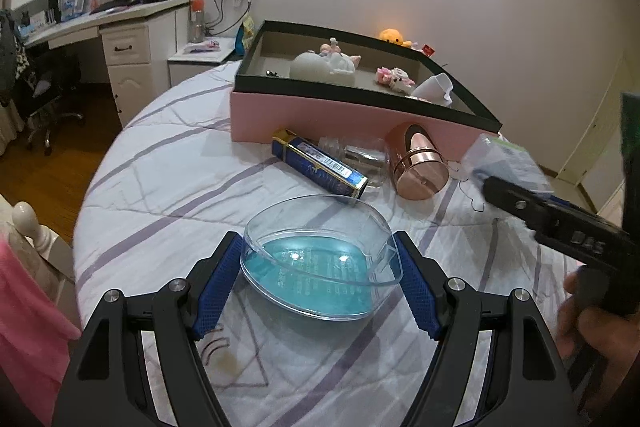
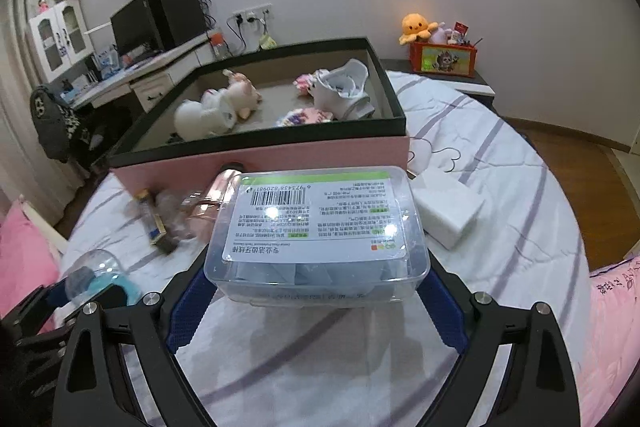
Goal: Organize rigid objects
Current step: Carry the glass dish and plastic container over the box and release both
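Observation:
My left gripper (image 1: 318, 263) is shut on a clear heart-shaped dish with a blue bottom (image 1: 316, 267), held just above the bed cover. My right gripper (image 2: 316, 287) is shut on a clear rectangular plastic box with a barcode label (image 2: 320, 231), lifted in front of the pink box. The right gripper also shows in the left wrist view (image 1: 508, 187) at the right, with the plastic box (image 1: 504, 163). A pink box with a black rim (image 1: 344, 115) (image 2: 256, 151) holds soft toys.
On the striped bed cover (image 1: 160, 187) lie a blue carton (image 1: 320, 163), a clear glass (image 1: 360, 155) and a rose-gold cylinder (image 1: 418, 163) before the pink box. A white block (image 2: 448, 207) lies to its right. A desk (image 1: 100, 19) stands at the left.

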